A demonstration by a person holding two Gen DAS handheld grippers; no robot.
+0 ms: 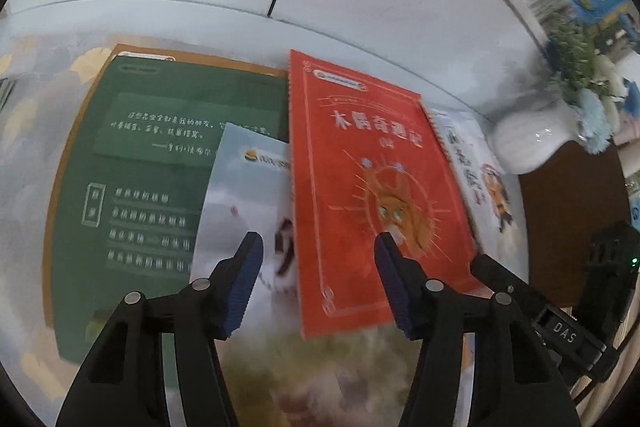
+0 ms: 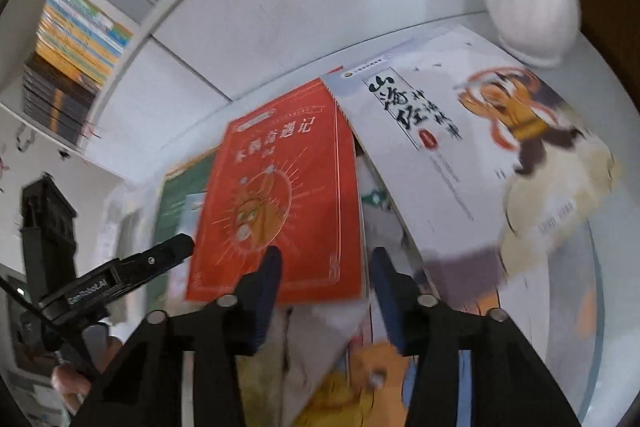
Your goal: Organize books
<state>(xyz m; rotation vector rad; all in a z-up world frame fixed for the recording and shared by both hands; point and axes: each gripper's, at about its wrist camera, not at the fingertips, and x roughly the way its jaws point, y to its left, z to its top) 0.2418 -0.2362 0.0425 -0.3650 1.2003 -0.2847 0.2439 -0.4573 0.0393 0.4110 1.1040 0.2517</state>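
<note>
Several books are spread overlapping on the white bench [image 1: 400, 39]. The red book [image 1: 372, 187] is seen uppermost, over a green book [image 1: 160, 155] and a pale blue book [image 1: 244, 195], beside a white illustrated book [image 2: 460, 155]. The left gripper [image 1: 316, 283] and right gripper [image 2: 326, 291] are held with fingers apart, gripping nothing, apparently positioned to take the red book's near edge. A white vase [image 1: 532, 139] is noted close by.
</note>
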